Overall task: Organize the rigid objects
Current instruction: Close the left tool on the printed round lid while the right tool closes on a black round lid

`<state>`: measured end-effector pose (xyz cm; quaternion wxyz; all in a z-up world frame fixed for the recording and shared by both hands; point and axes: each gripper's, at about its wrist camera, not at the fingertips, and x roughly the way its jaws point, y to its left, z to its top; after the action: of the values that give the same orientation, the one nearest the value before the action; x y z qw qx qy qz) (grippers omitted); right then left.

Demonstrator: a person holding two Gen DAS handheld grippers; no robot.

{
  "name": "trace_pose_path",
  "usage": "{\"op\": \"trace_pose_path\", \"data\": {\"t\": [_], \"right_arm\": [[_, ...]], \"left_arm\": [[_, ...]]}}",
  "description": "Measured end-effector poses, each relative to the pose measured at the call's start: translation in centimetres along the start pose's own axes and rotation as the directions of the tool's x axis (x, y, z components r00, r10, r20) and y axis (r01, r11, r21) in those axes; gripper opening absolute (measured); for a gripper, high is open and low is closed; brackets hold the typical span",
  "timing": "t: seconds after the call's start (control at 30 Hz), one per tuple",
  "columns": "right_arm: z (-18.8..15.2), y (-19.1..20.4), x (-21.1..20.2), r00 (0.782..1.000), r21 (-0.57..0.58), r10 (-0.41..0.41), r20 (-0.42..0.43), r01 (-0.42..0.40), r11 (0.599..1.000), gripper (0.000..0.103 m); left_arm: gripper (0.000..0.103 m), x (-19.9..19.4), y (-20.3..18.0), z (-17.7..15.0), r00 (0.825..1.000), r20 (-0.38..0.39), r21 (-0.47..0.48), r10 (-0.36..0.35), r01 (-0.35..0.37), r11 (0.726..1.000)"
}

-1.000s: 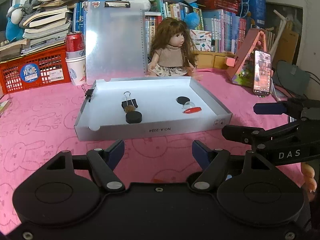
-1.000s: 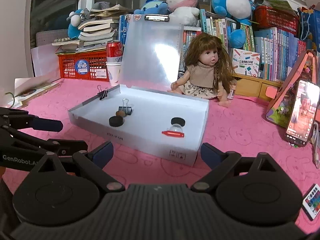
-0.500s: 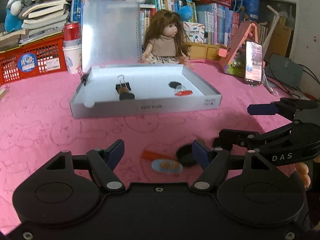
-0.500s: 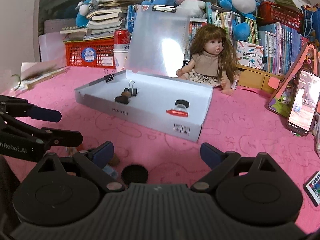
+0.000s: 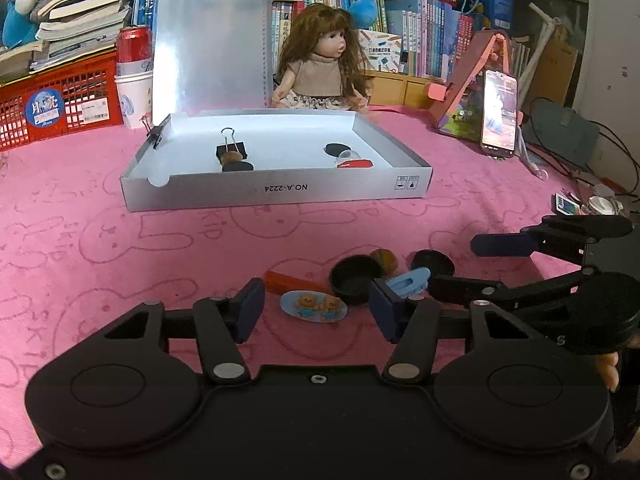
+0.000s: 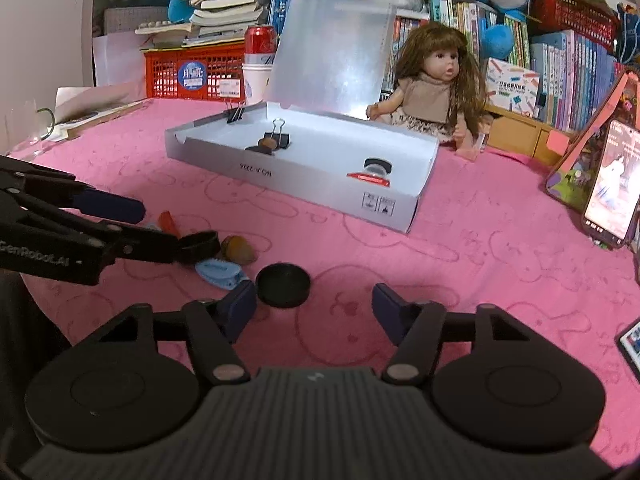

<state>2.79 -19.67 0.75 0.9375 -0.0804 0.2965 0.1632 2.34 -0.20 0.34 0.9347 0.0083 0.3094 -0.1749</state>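
Note:
A group of small things lies on the pink cloth: a blue oval badge (image 5: pixel 313 307), a red stick (image 5: pixel 294 281), a black cap (image 5: pixel 355 282), a brown nut (image 5: pixel 385 260), a light blue clip (image 5: pixel 410 278) and a black disc (image 5: pixel 432 262). My left gripper (image 5: pixel 316 310) hangs low over the badge. Its jaws are closing, the badge and cap lie between them, and the pads press on nothing. My right gripper (image 6: pixel 314 308) is closing too, with the black disc (image 6: pixel 283 284) just ahead of its left finger, untouched. Behind stands the open grey box (image 5: pixel 276 192).
The box holds a binder clip (image 5: pixel 231 148), black discs and a red-based dome (image 5: pixel 354 162). A doll (image 5: pixel 324 68), a clipboard, a red crate (image 5: pixel 60 96), a can on cups and books fill the back. A phone (image 5: pixel 498 114) leans at the right.
Both grippers have sunk toward the cloth and their jaws have narrowed. The small things in front of the box, hidden a second ago, now lie between and ahead of the fingers.

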Motion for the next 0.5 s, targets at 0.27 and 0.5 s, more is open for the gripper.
{"op": "trace_pose_path", "data": {"t": [0.27, 0.5], "right_arm": [[0.0, 0.3, 0.4, 1.0, 0.023, 0.013, 0.021, -0.013, 1.0, 0.059], [0.1, 1.3, 0.4, 0.999, 0.0, 0.026, 0.038, -0.026, 1.0, 0.037]], "left_arm": [[0.036, 0.8, -0.1, -0.2, 1.0, 0.001, -0.001, 0.011, -0.011, 1.0], [0.035, 0.8, -0.1, -0.2, 1.0, 0.01, -0.008, 0.015, -0.015, 1.0]]}}
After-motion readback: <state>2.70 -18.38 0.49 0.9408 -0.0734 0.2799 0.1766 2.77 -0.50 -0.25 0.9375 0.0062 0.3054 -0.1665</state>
